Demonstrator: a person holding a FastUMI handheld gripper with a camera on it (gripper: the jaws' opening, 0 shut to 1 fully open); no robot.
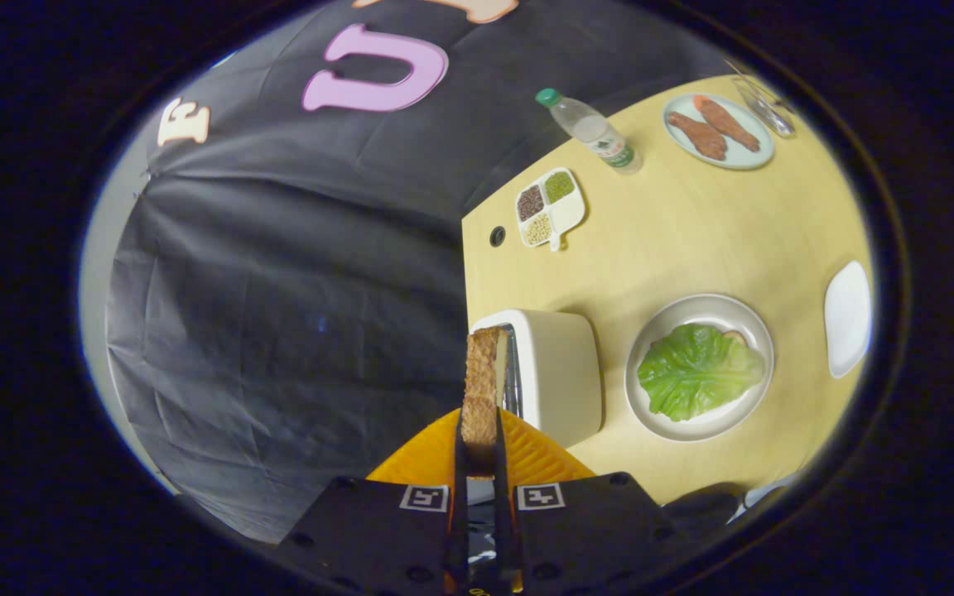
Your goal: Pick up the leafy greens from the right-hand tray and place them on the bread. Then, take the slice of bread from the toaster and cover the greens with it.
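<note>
Tabletop plate holds greens; gripper clamps bread slice.

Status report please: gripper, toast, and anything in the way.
Gripper shut on bread slice, above toaster. Greens on plate beside toaster. Nothing between.

Booth wall: black cloth, creased, draped behind and beside the table. Table: pale yellow wood-look top, rounded corner, one dark round cable hole near its edge. Lighting: even, soft, no hard shadows.
</note>
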